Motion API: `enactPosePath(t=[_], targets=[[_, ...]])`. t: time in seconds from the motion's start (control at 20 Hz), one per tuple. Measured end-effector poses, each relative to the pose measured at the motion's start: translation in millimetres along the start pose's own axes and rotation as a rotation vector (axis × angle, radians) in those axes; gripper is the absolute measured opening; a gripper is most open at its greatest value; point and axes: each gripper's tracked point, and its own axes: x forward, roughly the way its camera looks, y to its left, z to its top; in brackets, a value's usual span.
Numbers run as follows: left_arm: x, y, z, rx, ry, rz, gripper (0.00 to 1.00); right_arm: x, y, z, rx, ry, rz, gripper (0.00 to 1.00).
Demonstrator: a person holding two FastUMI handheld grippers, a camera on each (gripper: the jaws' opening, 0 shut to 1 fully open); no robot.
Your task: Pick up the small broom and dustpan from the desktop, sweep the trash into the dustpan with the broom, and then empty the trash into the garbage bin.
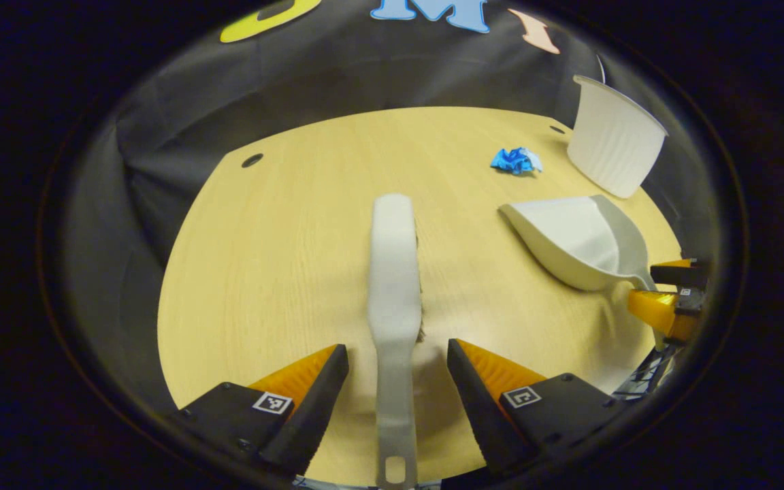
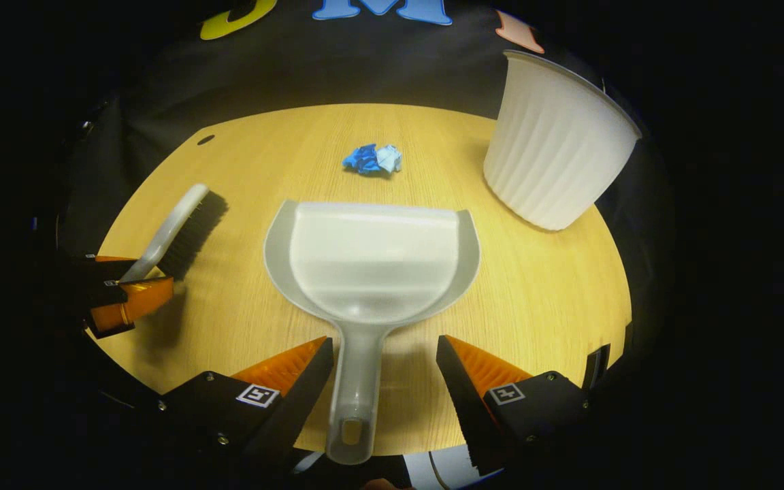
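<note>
A white small broom lies on the wooden desktop, bristles to its right side. Its handle runs between the fingers of my left gripper, which is open with a gap on each side. The white dustpan rests flat, mouth facing away. Its handle lies between the fingers of my open right gripper, untouched. A crumpled blue scrap of trash sits just beyond the pan's mouth. The right gripper view also has the broom and the left gripper at its left.
A white ribbed garbage bin stands at the far right of the desktop, close to the trash and the dustpan. A small cable hole marks the far left corner. Black cloth walls surround the table.
</note>
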Motion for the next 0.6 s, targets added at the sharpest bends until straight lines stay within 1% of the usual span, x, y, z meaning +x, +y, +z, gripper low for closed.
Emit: enactPosePath(t=[0.05, 0.15, 0.2, 0.25, 0.35, 0.4, 0.45, 0.5, 0.55, 0.6], targets=[[6.6, -0.4, -0.6, 0.006, 0.019, -0.004, 0.96, 7.5, 3.5, -2.3, 0.005, 0.029, 0.011, 0.96], [21.0, 0.9, 1.1, 0.014, 0.050, -0.006, 0.90, 21.2, 6.8, -2.2, 0.011, 0.062, 0.025, 0.96], [23.2, 1.0, 5.4, 0.022, 0.044, -0.006, 0.95, 26.4, 8.8, 1.0, 0.012, 0.066, 0.034, 0.96], [26.1, 0.5, 8.3, 0.033, 0.046, -0.003, 0.91, 28.5, 9.0, 3.4, 0.014, 0.066, 0.034, 0.95], [28.8, -2.9, 13.6, 0.045, 0.038, 0.005, 0.74, 31.6, 3.8, 4.9, -0.004, 0.074, 0.029, 0.75], [30.4, -5.1, 15.2, 0.043, 0.034, 0.007, 0.51, 31.5, 4.1, 4.0, -0.006, 0.073, 0.031, 0.68], [31.6, -7.0, 17.1, 0.043, 0.032, 0.010, 0.55, 33.4, 2.2, 5.2, -0.011, 0.064, 0.034, 0.48], [35.3, -7.9, 17.4, 0.042, 0.031, 0.013, 0.55, 34.5, 1.4, 7.2, -0.008, 0.061, 0.035, 0.41], [35.3, -7.8, 18.7, 0.040, 0.030, 0.015, 0.42, 36.7, 1.4, 7.2, -0.020, 0.061, 0.043, 0.37], [36.4, -8.5, 19.2, 0.046, 0.032, 0.015, 0.41, 37.7, 0.3, 7.7, -0.031, 0.055, 0.048, 0.37]])
